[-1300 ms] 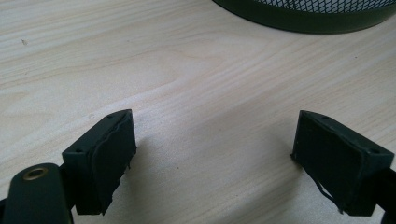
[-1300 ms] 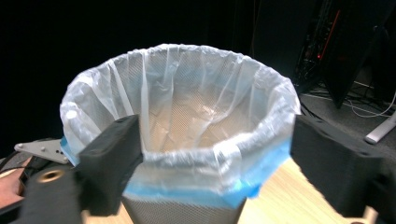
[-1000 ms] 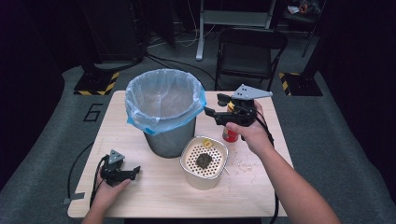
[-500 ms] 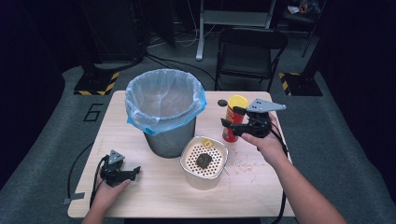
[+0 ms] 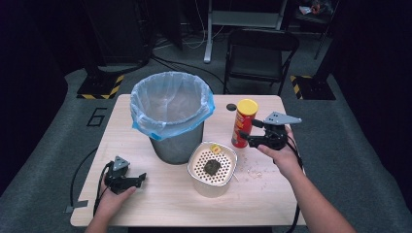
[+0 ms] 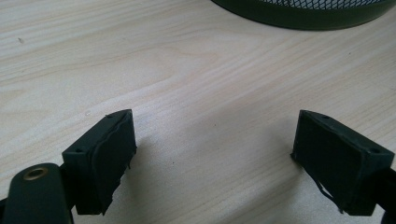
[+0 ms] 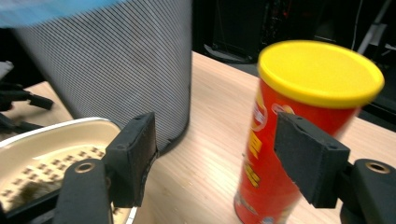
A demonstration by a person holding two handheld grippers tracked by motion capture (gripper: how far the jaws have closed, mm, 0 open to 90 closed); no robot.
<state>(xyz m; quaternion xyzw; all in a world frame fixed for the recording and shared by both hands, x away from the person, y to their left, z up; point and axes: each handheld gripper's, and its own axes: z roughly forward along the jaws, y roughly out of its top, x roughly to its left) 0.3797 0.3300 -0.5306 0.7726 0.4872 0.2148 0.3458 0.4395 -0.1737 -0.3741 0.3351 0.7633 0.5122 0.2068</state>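
Table (image 5: 272,204) of pale wood holds everything here. Centre-left stands a tall grey mesh-metal bin (image 5: 176,144) lined w/ a translucent blue plastic bag (image 5: 171,104) folded over its rim. Just in front & to the right of it sits a cream, rounded-square perforated container (image 5: 212,169), touching or nearly touching the bin's base; a dark lump (image 5: 212,167) lies on the perforated surface and a small yellow bit (image 5: 215,149) sits near its far rim. Right of the bin, upright, is a red cylindrical snack can w/ a yellow plastic lid (image 5: 244,123). A small black round disc (image 5: 231,107) lies on the table just behind-left of the can. Pale crumbs (image 5: 253,172) are scattered on the wood right of the container.

Right gripper (image 5: 248,140), held in the person's right hand (image 5: 282,154), is just beside the can's lower right side, grey three-cornered plate on top. In the right gripper view its jaws stand wide apart, released, nothing between the pads; the can (image 7: 299,135) is partly behind the right-hand jaw, bin (image 7: 112,70) behind the other, container (image 7: 51,163) low left.

Left gripper (image 5: 141,177) rests low on the table's near-left part, in the left hand (image 5: 112,201), well apart from the bin. Left gripper view: jaws spread wide, empty, over bare wood (image 6: 205,93); bin base (image 6: 303,14) at the top edge.

No task thing given.
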